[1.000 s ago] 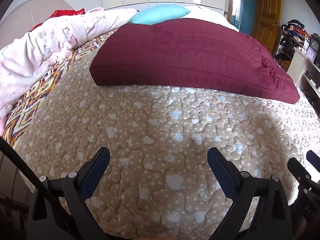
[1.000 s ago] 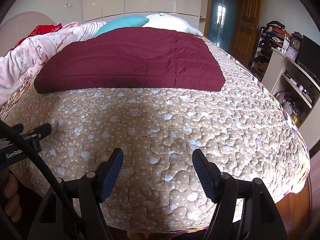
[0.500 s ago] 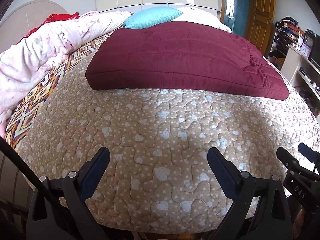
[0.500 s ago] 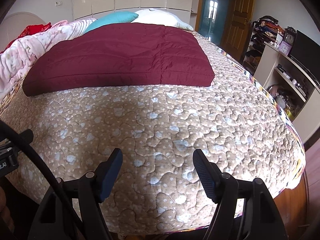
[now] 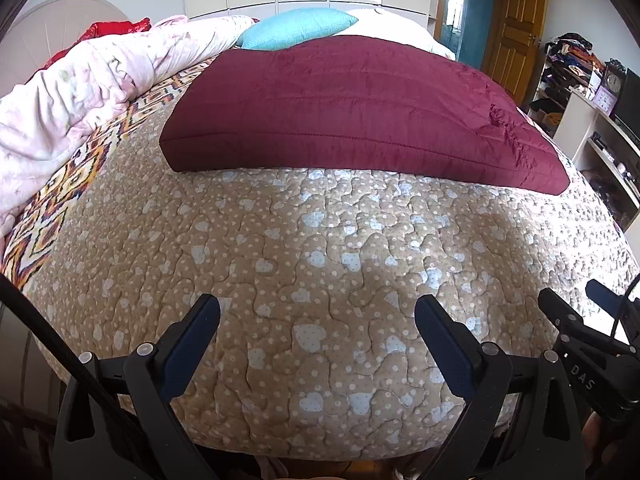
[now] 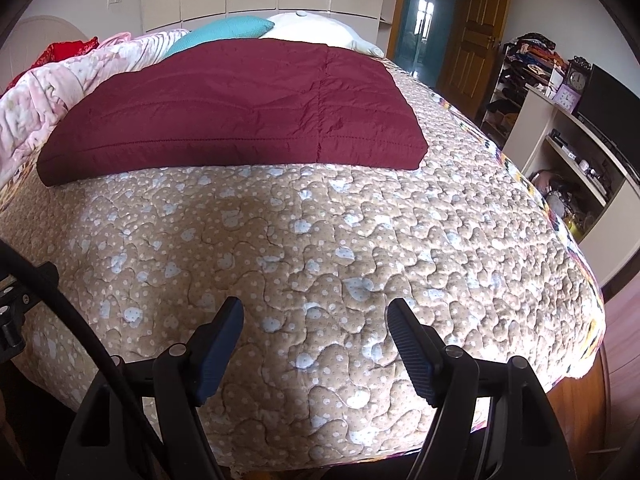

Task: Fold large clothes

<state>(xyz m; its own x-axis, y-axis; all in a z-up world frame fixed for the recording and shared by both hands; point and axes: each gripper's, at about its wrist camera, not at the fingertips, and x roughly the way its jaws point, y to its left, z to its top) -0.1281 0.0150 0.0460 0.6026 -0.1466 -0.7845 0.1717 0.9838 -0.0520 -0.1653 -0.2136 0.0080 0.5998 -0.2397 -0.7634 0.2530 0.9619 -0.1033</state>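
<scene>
**Hand-held grippers spread wide above the foot of the bed, garment lying folded farther up**

The left hand-held gripper [image 5: 316, 320] hangs over the near end of the bed with its two fingers far apart and nothing between them; only the quilt shows in the gap. The right hand-held gripper [image 6: 314, 320] is in the same state, fingers wide apart and empty, above the same end of the bed. In the left wrist view the right tool shows at the lower right edge, just beside the left one.

The maroon quilted garment [image 5: 352, 120] lies flat and folded into a broad rectangle across the middle of the bed, well apart from both grippers. Its near edge is straight and stitched; in the right wrist view [image 6: 240, 112] a vertical seam runs down its right part.

Under it is a tan bedspread [image 5: 320, 264] with pale hearts and dots. Along the left side lies a bunched pink floral duvet [image 5: 80, 92], with a teal pillow [image 5: 300, 32] just beyond the garment's far edge. A wooden door [image 6: 476, 32] and cluttered white shelves [image 6: 580, 152] stand to the right of the bed.
</scene>
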